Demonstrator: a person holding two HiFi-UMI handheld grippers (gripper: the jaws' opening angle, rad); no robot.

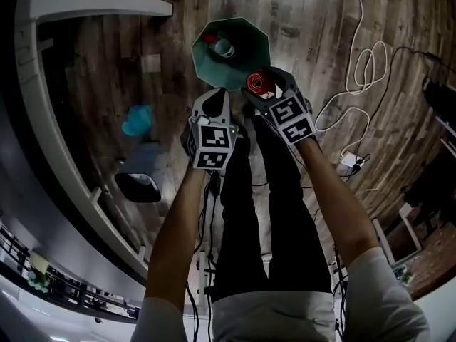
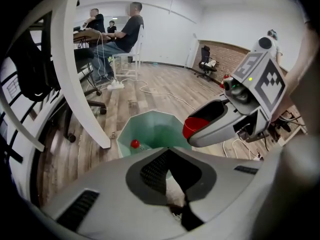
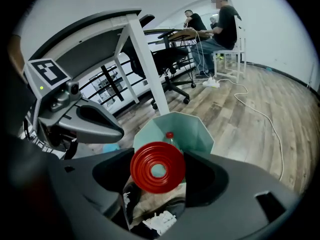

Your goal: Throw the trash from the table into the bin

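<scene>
- Right gripper point(image 3: 161, 160): clamped on red ribbed plastic cup point(image 1: 258, 83), over the rim of the teal octagonal plastic bin point(image 1: 246, 48).
- Left gripper point(image 2: 168, 149): jaws together, empty, just beside.
- Bin holds a red-capped bottle point(image 3: 170, 138).

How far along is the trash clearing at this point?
Done: a red-capped bottle already lies in the teal bin. In hand: the right tool grips a red cup over the bin's rim, not yet released. The left tool is shut, with nothing clearly in it. Left: dropping the cup; the table top is barely visible, so remaining trash cannot be judged.
</scene>
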